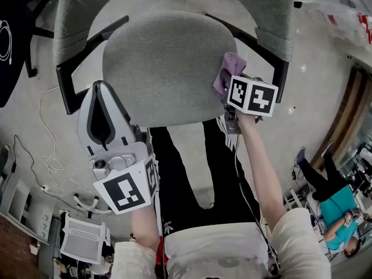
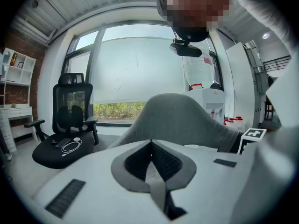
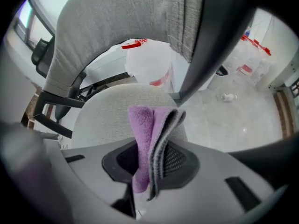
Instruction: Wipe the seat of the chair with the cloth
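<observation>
The grey fabric chair seat (image 1: 165, 68) fills the upper middle of the head view, with its backrest (image 1: 174, 4) beyond. My right gripper (image 1: 228, 85) is at the seat's right edge, shut on a folded purple cloth (image 1: 228, 71) that rests against the fabric. In the right gripper view the cloth (image 3: 149, 129) stands up between the jaws, with the seat (image 3: 105, 113) just ahead. My left gripper (image 1: 100, 87) hovers off the seat's left front, shut with nothing in it. Its view (image 2: 152, 143) looks across at the grey backrest (image 2: 182, 120).
Black armrests (image 1: 72, 80) flank the seat on both sides. A black office chair (image 2: 70, 125) holding a phone and a cable stands to the left. White cables (image 1: 49, 156) trail over the floor. A white plastic bag (image 3: 152, 66) sits behind the chair. A person (image 1: 343, 214) sits at far right.
</observation>
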### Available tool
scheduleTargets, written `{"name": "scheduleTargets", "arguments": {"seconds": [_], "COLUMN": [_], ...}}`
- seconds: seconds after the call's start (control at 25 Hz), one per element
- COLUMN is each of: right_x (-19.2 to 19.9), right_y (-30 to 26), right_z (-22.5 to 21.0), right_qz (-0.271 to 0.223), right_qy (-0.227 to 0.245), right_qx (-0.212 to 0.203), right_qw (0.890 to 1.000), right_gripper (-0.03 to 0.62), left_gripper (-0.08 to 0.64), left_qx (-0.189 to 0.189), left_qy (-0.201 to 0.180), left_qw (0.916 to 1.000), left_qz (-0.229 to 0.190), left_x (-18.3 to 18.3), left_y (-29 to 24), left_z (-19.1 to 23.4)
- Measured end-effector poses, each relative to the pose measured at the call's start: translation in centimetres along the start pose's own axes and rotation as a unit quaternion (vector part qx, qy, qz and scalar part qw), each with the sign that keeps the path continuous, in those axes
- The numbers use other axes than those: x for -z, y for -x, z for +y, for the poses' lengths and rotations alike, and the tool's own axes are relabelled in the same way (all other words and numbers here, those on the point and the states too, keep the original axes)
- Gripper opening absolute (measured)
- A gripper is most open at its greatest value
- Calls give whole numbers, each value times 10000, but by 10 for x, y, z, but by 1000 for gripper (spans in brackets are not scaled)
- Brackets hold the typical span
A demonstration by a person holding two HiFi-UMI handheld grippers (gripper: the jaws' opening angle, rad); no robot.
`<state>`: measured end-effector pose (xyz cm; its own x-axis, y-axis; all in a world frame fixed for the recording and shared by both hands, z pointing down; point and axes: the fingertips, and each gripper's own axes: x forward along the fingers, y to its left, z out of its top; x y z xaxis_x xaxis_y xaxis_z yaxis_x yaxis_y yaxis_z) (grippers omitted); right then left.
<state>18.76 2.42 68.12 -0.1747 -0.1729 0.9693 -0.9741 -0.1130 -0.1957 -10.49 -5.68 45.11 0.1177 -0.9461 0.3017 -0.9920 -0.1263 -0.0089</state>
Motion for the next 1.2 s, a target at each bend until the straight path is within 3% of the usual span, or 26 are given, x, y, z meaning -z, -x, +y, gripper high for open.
{"name": "scheduleTargets", "arguments": {"seconds": [0.12, 0.24, 0.44, 0.64, 0.8, 1.2], "right_x": [-3, 7, 50, 95, 121, 152], "right_y": [16, 26, 25, 12, -2, -50], "right_z": [35, 95, 211, 304, 345, 348], "right_qz": [-176, -131, 273, 705, 926, 978], "right_qy": [300, 459, 784, 860, 940, 1570], "right_qx": [-490, -1285, -2453, -3159, -3336, -2783], "right_qw": [9982, 9906, 9659, 9423, 9334, 9425], "right_gripper": [92, 92, 92, 92, 92, 92], "left_gripper": [12, 12, 12, 12, 12, 12], "left_qx": [-93, -244, -559, -798, -938, -1103], "left_qy": [-45, -55, -158, -250, -165, -74], "left_qw": [9999, 9996, 9983, 9965, 9954, 9939], "left_qz": [28, 123, 84, -74, -36, 18], "left_x": [5, 13, 12, 9, 19, 29], "left_y": [9, 20, 39, 53, 63, 77], "left_z": [12, 29, 64, 101, 121, 139]}}
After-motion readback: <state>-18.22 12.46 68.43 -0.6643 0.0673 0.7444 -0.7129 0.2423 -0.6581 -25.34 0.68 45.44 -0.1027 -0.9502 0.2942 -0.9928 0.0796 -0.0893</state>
